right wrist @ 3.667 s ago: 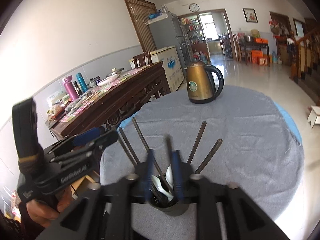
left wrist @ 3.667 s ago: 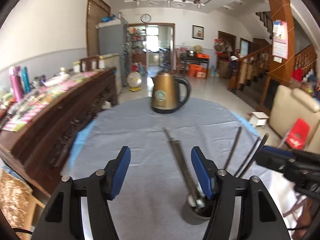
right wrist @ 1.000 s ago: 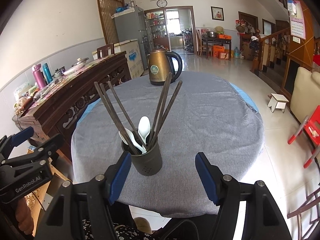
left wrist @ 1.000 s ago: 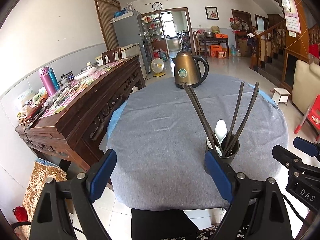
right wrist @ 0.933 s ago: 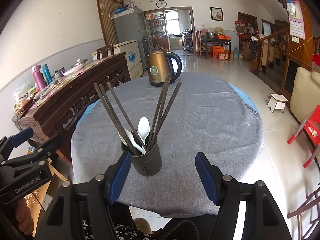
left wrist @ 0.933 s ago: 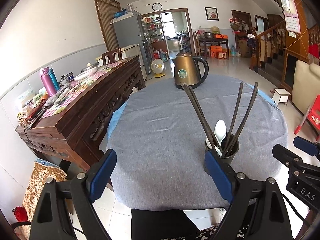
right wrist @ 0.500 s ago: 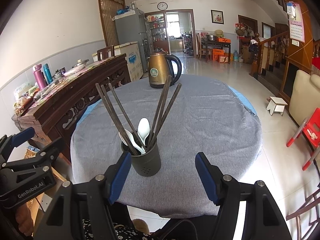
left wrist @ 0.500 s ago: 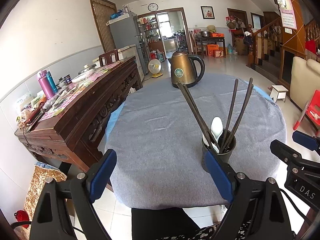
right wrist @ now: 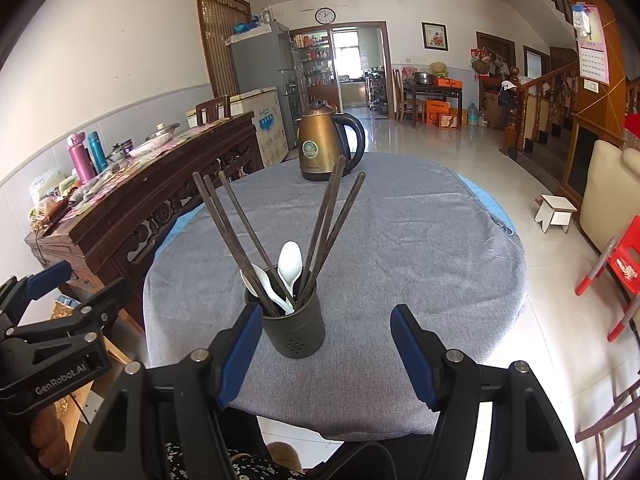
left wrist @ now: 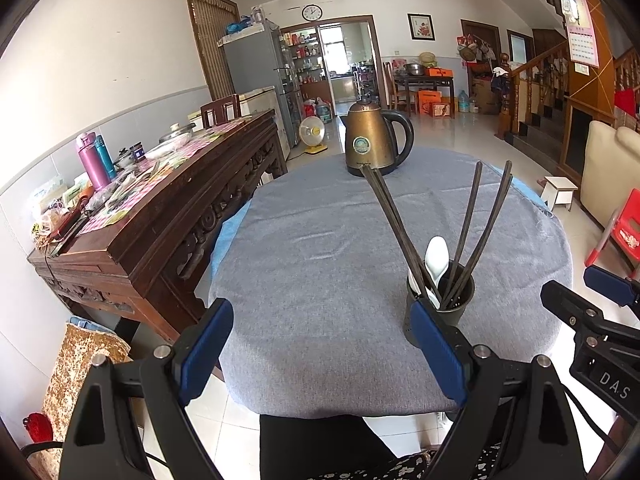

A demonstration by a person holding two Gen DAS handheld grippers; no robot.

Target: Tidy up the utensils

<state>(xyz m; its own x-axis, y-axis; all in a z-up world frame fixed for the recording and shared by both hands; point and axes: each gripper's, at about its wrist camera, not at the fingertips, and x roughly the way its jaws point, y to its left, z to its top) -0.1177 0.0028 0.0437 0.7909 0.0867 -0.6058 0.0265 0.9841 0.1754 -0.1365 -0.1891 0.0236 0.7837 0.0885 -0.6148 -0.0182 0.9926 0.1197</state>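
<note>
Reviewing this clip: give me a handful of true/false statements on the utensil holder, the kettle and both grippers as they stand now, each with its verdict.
1. The dark cylindrical utensil holder stands upright on the grey tablecloth. True.
2. The long dark chopsticks lie flat on the cloth. False: they stand in the holder, fanned outward.
3. The white plastic spoons are in the holder with the chopsticks. True.
4. The right gripper is clamped on the holder. False: its fingers are open and short of the holder.
5. The left gripper holds a chopstick. False: its fingers are open and empty.
6. The bronze electric kettle stands on the far side of the table. True.
</note>
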